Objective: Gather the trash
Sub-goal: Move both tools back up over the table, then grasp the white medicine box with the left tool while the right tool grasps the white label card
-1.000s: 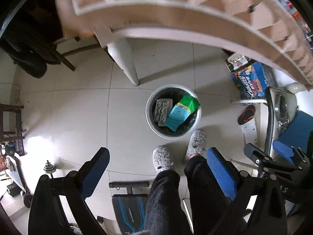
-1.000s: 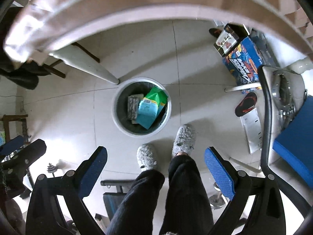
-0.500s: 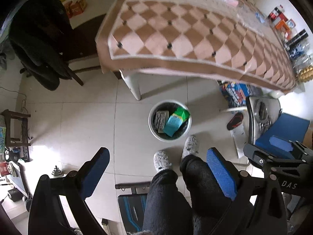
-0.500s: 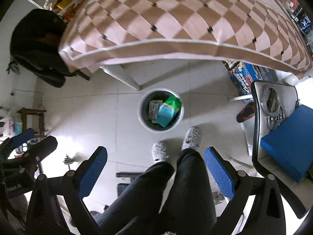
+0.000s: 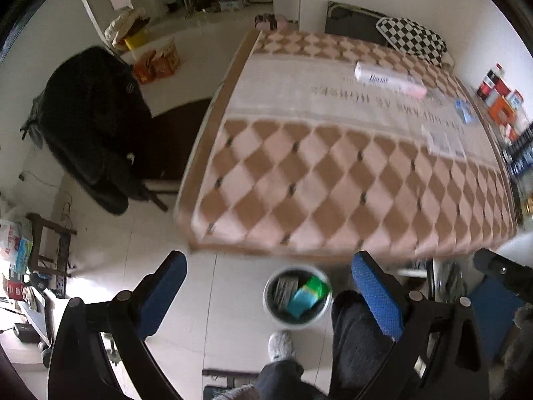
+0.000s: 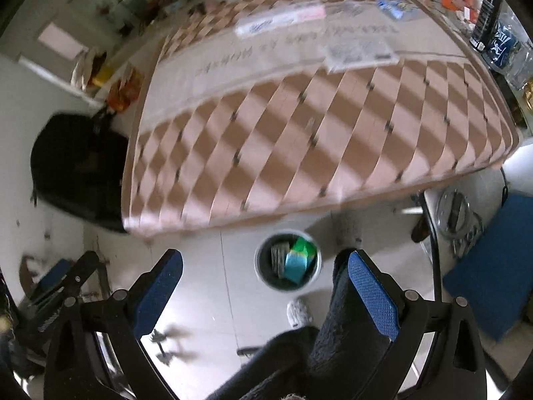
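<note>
Trash [image 5: 301,296] fills the bin [image 5: 297,320] by the table [image 5: 333,180]; both hand-held grippers [image 5: 268,293] [image 6: 265,286] gape, holding nothing.

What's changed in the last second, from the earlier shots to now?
Both views tilted up from the floor to the tabletop: the checkered tablecloth with a white tube and wrappers now fills them. The trash bin slid toward the bottom. The left hand-held gripper and right hand-held gripper stayed open, empty.

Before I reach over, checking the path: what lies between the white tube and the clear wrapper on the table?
Only bare tablecloth between the white tube and clear wrapper, seen in the left wrist view.
</note>
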Demonstrator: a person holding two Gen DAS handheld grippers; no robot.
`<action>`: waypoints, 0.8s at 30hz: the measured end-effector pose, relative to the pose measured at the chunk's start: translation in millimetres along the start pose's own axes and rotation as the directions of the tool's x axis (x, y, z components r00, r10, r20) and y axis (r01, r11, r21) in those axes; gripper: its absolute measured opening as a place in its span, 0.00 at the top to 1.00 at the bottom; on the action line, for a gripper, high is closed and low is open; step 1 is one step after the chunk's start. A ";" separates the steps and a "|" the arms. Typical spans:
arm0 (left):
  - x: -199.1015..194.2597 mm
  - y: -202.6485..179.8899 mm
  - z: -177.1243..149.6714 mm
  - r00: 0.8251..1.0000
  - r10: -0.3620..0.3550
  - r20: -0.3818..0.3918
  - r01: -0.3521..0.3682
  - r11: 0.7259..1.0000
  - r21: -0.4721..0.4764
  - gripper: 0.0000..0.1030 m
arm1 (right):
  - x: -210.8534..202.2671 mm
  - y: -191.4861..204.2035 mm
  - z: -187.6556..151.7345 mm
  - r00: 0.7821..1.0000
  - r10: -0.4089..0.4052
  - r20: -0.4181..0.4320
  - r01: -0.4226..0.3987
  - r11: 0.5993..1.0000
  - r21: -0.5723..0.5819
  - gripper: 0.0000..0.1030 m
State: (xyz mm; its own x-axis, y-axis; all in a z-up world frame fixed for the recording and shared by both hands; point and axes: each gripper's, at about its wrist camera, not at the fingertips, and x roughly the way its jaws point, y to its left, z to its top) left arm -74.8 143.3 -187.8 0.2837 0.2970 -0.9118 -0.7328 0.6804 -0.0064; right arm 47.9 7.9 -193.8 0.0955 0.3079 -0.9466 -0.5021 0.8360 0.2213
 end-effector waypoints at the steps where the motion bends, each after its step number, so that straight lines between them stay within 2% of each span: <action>1: 6.7 -13.6 16.4 1.000 0.013 0.006 -0.013 1.000 0.004 0.02 | 3.6 -11.5 22.0 1.000 -0.006 0.000 0.006 1.000 0.008 0.02; 3: 20.6 -39.0 43.9 0.999 0.036 0.013 -0.036 0.999 0.016 0.02 | 18.2 -29.6 63.1 0.999 -0.022 -0.025 0.022 1.000 -0.018 0.02; 5: 43.5 -73.3 72.4 0.997 0.083 0.008 -0.083 0.995 0.045 0.02 | 38.5 -46.5 108.4 0.994 -0.082 -0.079 0.074 0.993 -0.094 0.02; 7: 68.0 -106.1 95.3 0.991 0.135 0.001 -0.134 0.988 0.078 0.02 | 65.3 -55.0 154.8 0.976 -0.174 -0.128 0.138 0.959 -0.248 0.02; 9: 98.6 -134.1 111.5 0.986 0.157 -0.046 -0.152 0.983 0.101 0.02 | 95.0 -56.6 193.5 0.943 -0.298 -0.148 0.210 0.879 -0.429 0.02; 12: 147.1 -166.2 125.9 0.974 0.183 -0.131 -0.169 0.979 0.110 0.02 | 139.1 -56.9 234.8 0.888 -0.430 -0.166 0.229 0.724 -0.651 0.02; 15: 181.3 -184.5 131.5 0.961 0.189 -0.202 -0.174 0.980 0.093 0.02 | 181.4 -54.5 258.2 0.834 -0.532 -0.149 0.186 0.525 -0.831 0.02; 16: 191.8 -189.5 131.4 0.956 0.190 -0.223 -0.175 0.981 0.085 0.02 | 196.5 -53.4 262.7 0.815 -0.566 -0.120 0.165 0.426 -0.889 0.02; 19: 213.0 -197.1 132.3 0.944 0.180 -0.275 -0.168 0.983 0.067 0.02 | 221.5 -51.7 265.4 0.796 -0.598 -0.091 0.083 0.256 -0.963 0.02; 21: 221.5 -199.1 132.9 0.940 0.166 -0.299 -0.158 0.986 0.053 0.01 | 233.0 -51.2 267.2 0.791 -0.601 -0.112 0.017 0.205 -0.979 0.02; 23: 223.4 -201.7 137.0 0.940 0.168 -0.298 -0.163 0.986 0.045 0.00 | 237.9 -50.4 275.1 0.791 -0.590 -0.163 -0.057 0.193 -0.979 0.00; 24: 223.9 -200.4 137.8 0.939 0.165 -0.303 -0.160 0.986 0.042 0.00 | 239.0 -50.5 278.7 0.793 -0.581 -0.183 -0.075 0.205 -0.976 0.00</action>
State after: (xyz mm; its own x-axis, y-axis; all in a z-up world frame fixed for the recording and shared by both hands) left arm 220.9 165.8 -334.1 -0.0416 0.1882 -0.9813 -0.7420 0.6519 0.1565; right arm 335.7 165.9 -365.9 0.2100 -0.3246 -0.9222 -0.9488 -0.2952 -0.1122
